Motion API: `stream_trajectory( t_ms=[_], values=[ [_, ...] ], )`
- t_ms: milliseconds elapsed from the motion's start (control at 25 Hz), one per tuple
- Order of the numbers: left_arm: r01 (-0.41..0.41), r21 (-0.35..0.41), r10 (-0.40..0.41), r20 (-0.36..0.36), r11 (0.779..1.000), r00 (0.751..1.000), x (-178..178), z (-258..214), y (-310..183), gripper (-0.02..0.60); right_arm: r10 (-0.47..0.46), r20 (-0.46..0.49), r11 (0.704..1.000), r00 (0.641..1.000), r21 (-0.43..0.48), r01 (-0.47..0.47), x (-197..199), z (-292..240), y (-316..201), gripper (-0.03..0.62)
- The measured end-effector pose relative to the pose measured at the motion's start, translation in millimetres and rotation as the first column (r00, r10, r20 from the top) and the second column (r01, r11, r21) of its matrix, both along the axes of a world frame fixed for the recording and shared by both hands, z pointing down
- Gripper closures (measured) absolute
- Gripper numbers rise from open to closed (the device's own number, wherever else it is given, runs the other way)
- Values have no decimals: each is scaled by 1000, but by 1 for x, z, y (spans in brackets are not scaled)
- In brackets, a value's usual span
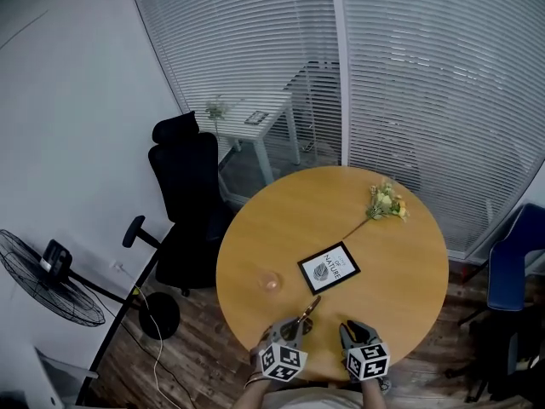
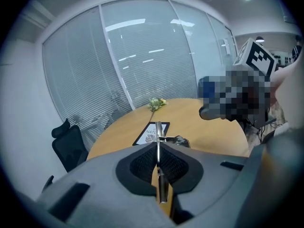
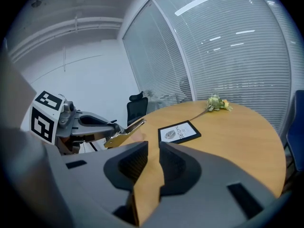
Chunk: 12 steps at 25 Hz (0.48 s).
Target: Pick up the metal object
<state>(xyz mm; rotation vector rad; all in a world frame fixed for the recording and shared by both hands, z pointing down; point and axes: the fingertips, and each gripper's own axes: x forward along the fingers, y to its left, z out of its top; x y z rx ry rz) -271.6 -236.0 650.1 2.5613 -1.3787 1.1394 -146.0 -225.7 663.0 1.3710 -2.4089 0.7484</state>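
pinching the metal object [image 2: 158, 133] tightly, the left claw [image 2: 158, 152] is pointing its long axis ahead toward the framed card [image 2: 149, 133]; the right claw [image 3: 152, 161] is hanging half-open, empty.

— What does the table [image 1: 400, 271] look like it's made of?
— Wood: warm tan, smooth, with a soft satin sheen. The floor [image 1: 204, 356] is darker wood plank with a rougher grain.
— And the metal object [image 2: 158, 129]?
— Bright polished metal, very smooth. In the right gripper view it shows a yellowish gleam.
— The grippers?
— The left gripper [image 2: 158, 145] and right gripper [image 3: 153, 145] both have matt grey plastic shells. The pads [image 3: 131, 164] are dark, finely textured and rubbery-looking.
— The card [image 1: 329, 267]?
— A white paper face inside a black border. The chair [image 1: 187, 186] is matt black cloth.
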Motion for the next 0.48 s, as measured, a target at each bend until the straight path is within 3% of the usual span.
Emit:
stream_trajectory(
  t_ms=[320, 480],
  values=[
    [50, -24, -52, -91, 998, 994, -8, 4, -3, 571, -11, -36, 1000, 999, 19, 12, -5, -5, -4, 538],
    [82, -31, -86, -129, 996, 988, -13, 4, -4, 571, -4, -50, 1000, 999, 22, 5, -3, -4, -4, 581]
  ],
)
